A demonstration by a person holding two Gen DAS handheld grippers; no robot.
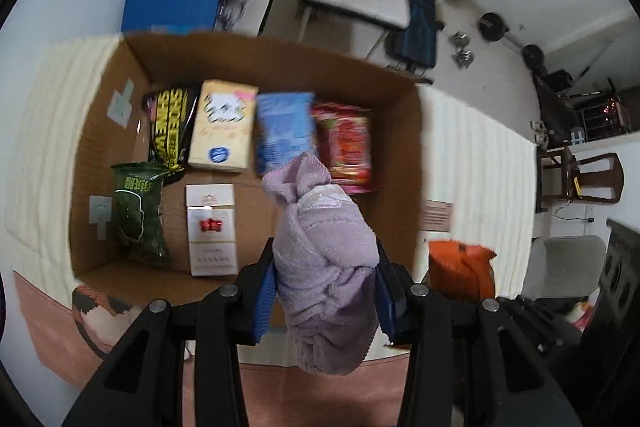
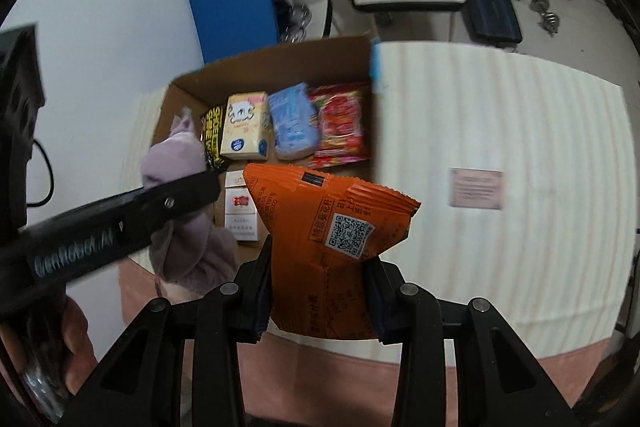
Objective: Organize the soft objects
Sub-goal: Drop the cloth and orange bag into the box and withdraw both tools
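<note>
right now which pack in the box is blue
The blue pack, third from the left in the far row of the box, between the cream carton and the red packet.

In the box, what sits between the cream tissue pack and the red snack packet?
A light blue soft pack lies between the cream tissue pack and the red snack packet, clearest in the right wrist view.

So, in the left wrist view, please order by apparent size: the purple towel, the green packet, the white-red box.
1. purple towel, largest, though it is nearest the camera, held in the left gripper.
2/3. green packet and white-red box: they look alike, unranked.
</note>
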